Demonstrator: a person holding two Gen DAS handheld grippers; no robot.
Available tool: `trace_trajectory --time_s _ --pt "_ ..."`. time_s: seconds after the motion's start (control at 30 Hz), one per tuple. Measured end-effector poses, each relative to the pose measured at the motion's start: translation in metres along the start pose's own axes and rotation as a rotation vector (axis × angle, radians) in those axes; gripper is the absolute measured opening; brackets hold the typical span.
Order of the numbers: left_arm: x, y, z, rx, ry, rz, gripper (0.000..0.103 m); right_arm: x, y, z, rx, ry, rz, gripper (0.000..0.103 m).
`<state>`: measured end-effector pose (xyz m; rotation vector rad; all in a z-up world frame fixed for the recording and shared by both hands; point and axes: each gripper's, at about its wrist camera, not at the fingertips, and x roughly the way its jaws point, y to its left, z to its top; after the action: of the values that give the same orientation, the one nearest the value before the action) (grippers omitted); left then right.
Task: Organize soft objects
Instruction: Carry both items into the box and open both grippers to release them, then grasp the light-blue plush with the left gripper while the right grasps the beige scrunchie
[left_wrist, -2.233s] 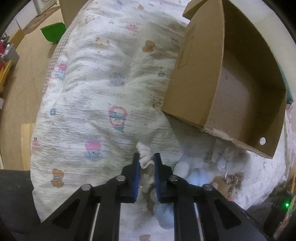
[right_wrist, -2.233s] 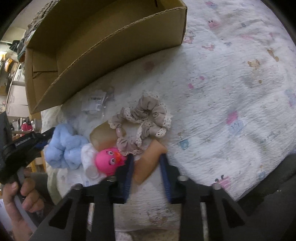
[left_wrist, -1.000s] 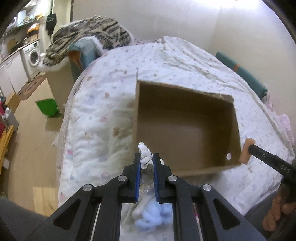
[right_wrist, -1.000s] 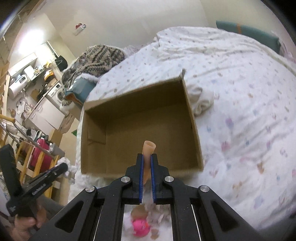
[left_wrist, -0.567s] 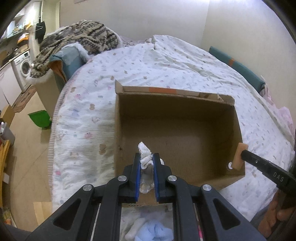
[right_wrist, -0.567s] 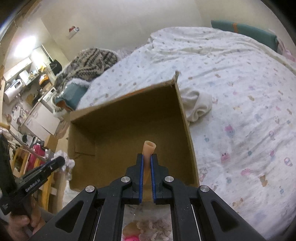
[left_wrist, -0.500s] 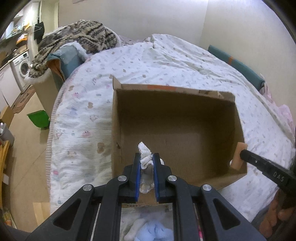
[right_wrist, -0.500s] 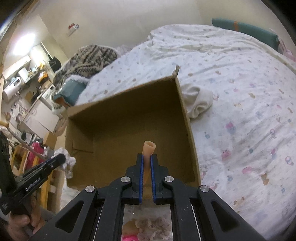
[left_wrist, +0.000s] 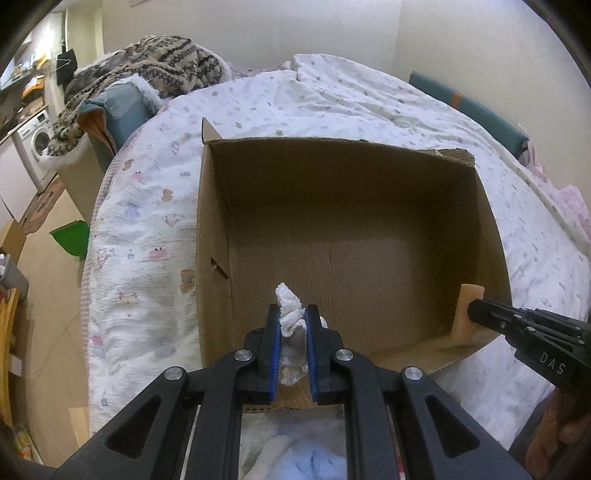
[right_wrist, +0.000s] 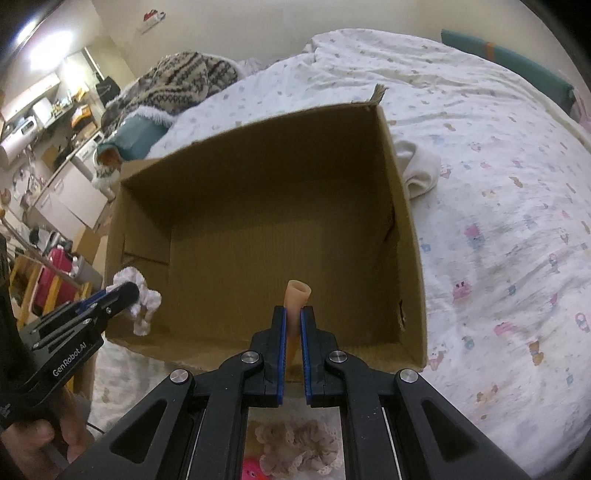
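We have both items over the open box (left_wrist: 347, 236). Our left gripper (left_wrist: 291, 332) is clamped on a white scrunchie (left_wrist: 290, 310): light, limp, squashed flat, best pinched through its bunched middle. Our right gripper (right_wrist: 291, 328) pinches a tan sponge (right_wrist: 297, 295), springy and light, held low on its body. The box sits on a soft quilted bed (right_wrist: 498, 184); a cluttered room lies beyond.
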<state>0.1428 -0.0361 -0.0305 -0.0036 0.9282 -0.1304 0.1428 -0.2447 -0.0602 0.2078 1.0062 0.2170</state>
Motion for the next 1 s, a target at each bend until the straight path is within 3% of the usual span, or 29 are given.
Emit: trace_trajectory --time_s 0.27,0.37,0.47,0.5,0.53,0.6,0.63,0.67,0.7,0.77,1.0 --pt "0.002 0.005 -0.001 -0.025 0.008 0.0 0.013 0.001 0.003 -0.001 -0.014 0.011 0.005 0.009" --pt "0.001 0.006 0.0 -0.035 0.015 -0.013 0.019 0.002 0.001 -0.001 -0.002 0.017 0.009 0.009" --pt "-0.002 0.007 0.002 -0.045 -0.004 -0.001 0.033 0.002 -0.002 0.001 0.013 0.017 0.014 0.01" --pt "-0.003 0.008 0.001 -0.05 -0.007 0.002 0.045 0.001 -0.002 0.001 0.016 0.016 0.015 0.011" --pt "-0.003 0.008 0.001 -0.054 -0.009 0.004 0.055 0.001 -0.002 0.002 0.02 0.015 0.016 0.014" --pt "-0.006 0.009 0.001 -0.058 -0.026 -0.001 0.057 0.001 -0.004 0.003 0.031 0.016 0.018 0.026" --pt "-0.007 0.009 0.002 -0.057 -0.029 -0.006 0.058 0.002 -0.005 0.003 0.041 0.016 0.02 0.041" --pt "-0.007 0.008 0.002 -0.056 -0.03 -0.008 0.06 0.001 -0.006 0.004 0.054 0.01 0.019 0.067" --pt "-0.007 0.008 0.002 -0.054 -0.029 -0.003 0.063 -0.001 -0.007 0.003 0.061 -0.003 0.014 0.077" --pt "-0.007 0.007 0.001 -0.051 -0.028 0.008 0.064 -0.006 -0.007 0.004 0.06 -0.034 0.004 0.077" --pt "-0.005 0.01 0.002 -0.064 -0.018 0.016 0.064 -0.003 -0.003 0.004 0.03 -0.018 -0.004 0.077"
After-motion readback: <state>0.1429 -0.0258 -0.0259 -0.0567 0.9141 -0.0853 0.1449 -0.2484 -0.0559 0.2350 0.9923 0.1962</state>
